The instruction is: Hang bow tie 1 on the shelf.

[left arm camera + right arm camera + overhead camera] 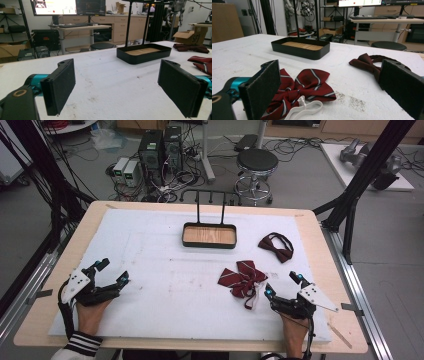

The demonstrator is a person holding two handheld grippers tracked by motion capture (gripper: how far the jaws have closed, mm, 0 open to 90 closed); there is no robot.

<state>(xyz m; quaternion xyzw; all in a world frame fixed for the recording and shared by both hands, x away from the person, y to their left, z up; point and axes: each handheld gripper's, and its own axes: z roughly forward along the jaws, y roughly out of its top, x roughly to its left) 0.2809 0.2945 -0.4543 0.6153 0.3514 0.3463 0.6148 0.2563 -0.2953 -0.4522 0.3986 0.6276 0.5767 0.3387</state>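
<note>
A striped red bow tie (243, 278) (304, 86) with a white elastic strap (303, 108) lies on the white foam mat (165, 285), just left of my right gripper (284, 285) (329, 92), which rests open at the front right. A plain dark red bow tie (276, 246) (368, 62) (191, 47) lies farther back right. A black tray with a wooden floor (209, 236) (143, 53) (300, 47) stands at the mat's far middle. My left gripper (112, 272) (116, 87) rests open at the front left with nothing between its pads.
A black stand (210, 200) with two posts rises behind the tray. Beyond the table's far edge are a stool (256, 165), computer boxes (160, 152) and cables on the floor. Black frame posts (360, 180) stand at the right.
</note>
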